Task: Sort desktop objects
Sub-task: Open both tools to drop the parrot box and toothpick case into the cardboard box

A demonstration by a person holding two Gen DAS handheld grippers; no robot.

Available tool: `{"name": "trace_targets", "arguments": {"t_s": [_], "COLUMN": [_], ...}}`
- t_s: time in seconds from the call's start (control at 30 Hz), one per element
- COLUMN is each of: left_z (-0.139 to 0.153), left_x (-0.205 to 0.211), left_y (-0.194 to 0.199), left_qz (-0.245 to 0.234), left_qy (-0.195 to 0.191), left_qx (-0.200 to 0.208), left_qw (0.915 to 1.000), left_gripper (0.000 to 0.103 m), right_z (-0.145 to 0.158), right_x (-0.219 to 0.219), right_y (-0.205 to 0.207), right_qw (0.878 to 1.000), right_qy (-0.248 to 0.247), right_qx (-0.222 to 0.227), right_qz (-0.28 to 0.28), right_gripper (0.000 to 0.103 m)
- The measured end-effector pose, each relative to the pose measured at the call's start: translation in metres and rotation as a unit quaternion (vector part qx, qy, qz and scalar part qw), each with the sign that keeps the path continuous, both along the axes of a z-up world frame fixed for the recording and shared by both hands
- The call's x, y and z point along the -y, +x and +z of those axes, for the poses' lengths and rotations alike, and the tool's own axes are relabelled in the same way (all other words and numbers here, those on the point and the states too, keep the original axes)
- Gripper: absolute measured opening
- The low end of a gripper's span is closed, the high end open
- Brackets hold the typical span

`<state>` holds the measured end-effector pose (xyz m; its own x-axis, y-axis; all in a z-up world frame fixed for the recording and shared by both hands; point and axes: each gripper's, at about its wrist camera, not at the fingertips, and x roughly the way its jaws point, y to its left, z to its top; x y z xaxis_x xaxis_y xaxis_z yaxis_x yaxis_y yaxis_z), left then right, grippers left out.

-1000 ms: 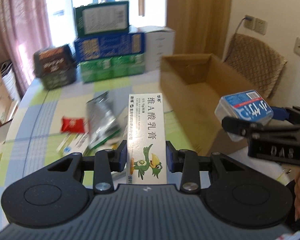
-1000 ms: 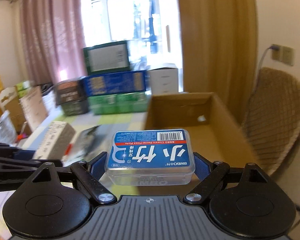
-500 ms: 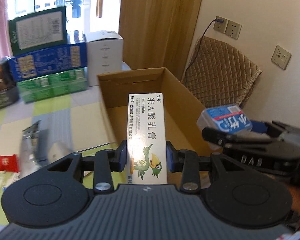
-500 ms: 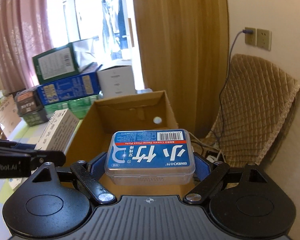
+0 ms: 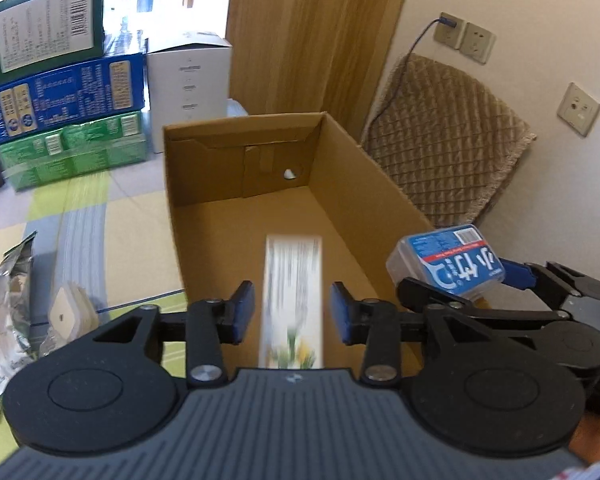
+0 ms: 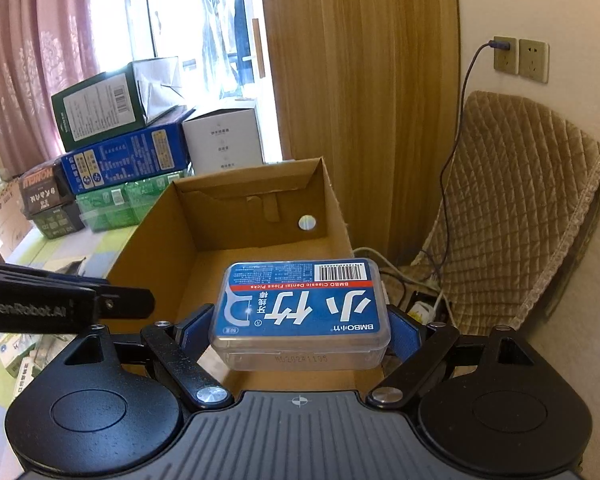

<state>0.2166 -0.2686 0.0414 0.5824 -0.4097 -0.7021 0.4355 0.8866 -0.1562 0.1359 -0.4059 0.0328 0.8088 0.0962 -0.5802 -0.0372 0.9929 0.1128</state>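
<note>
An open cardboard box (image 5: 204,176) stands on the table, straight ahead in both wrist views. My left gripper (image 5: 292,302) hovers over the box's near end and its jaws are opening. The long white ointment carton (image 5: 293,276) hangs blurred between the blue pads (image 5: 242,308) with a gap on each side, no longer gripped. To its right, my right gripper (image 6: 300,328) is shut on a clear dental floss case with a blue label (image 6: 302,300), held above the cardboard box (image 6: 160,232). The floss case (image 5: 446,264) also shows in the left wrist view.
Green and blue cartons (image 5: 60,92) are stacked with a white box (image 5: 188,80) behind the cardboard box. A foil pouch (image 5: 14,276) and small packets lie on the tablecloth at left. A quilted chair (image 6: 520,208) and wall sockets (image 6: 520,58) stand at right.
Both grippers swung right, from the cluttered tabletop to above the cardboard box. The left jaws spread apart and the white carton slipped free, now blurred. The right grip on the floss case is unchanged.
</note>
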Motion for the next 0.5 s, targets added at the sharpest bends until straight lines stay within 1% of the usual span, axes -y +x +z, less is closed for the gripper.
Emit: {"name": "trace_targets", "arguments": {"t_s": [0.27, 0.3, 0.33, 0.37, 0.5], "left_z": [0.011, 0.013, 0.014, 0.016, 0.021], "left_x": [-0.02, -0.023, -0.026, -0.029, -0.044], "left_y": [-0.01, -0.011, -0.012, -0.013, -0.019], "left_qz": [0.016, 0.017, 0.018, 0.02, 0.032], "left_qy": [0.001, 0.0, -0.001, 0.0, -0.003], "left_qx": [0.017, 0.018, 0.019, 0.02, 0.023], "left_qw": [0.9997, 0.9997, 0.9997, 0.9996, 0.9992], "left_gripper": [0.042, 0.042, 0.043, 0.043, 0.046], "right_z": [0.001, 0.002, 0.003, 0.005, 0.013], "right_x": [-0.015, -0.017, -0.018, -0.018, -0.021], "right_y": [0.002, 0.002, 0.002, 0.0, -0.008], "right_qw": [1.0, 1.0, 1.0, 1.0, 0.999], "right_qy": [0.003, 0.003, 0.006, 0.008, 0.009], "right_qx": [0.004, 0.005, 0.007, 0.011, 0.025], "right_qz": [0.021, 0.022, 0.023, 0.023, 0.02], "right_gripper": [0.086, 0.088, 0.095, 0.099, 0.099]}}
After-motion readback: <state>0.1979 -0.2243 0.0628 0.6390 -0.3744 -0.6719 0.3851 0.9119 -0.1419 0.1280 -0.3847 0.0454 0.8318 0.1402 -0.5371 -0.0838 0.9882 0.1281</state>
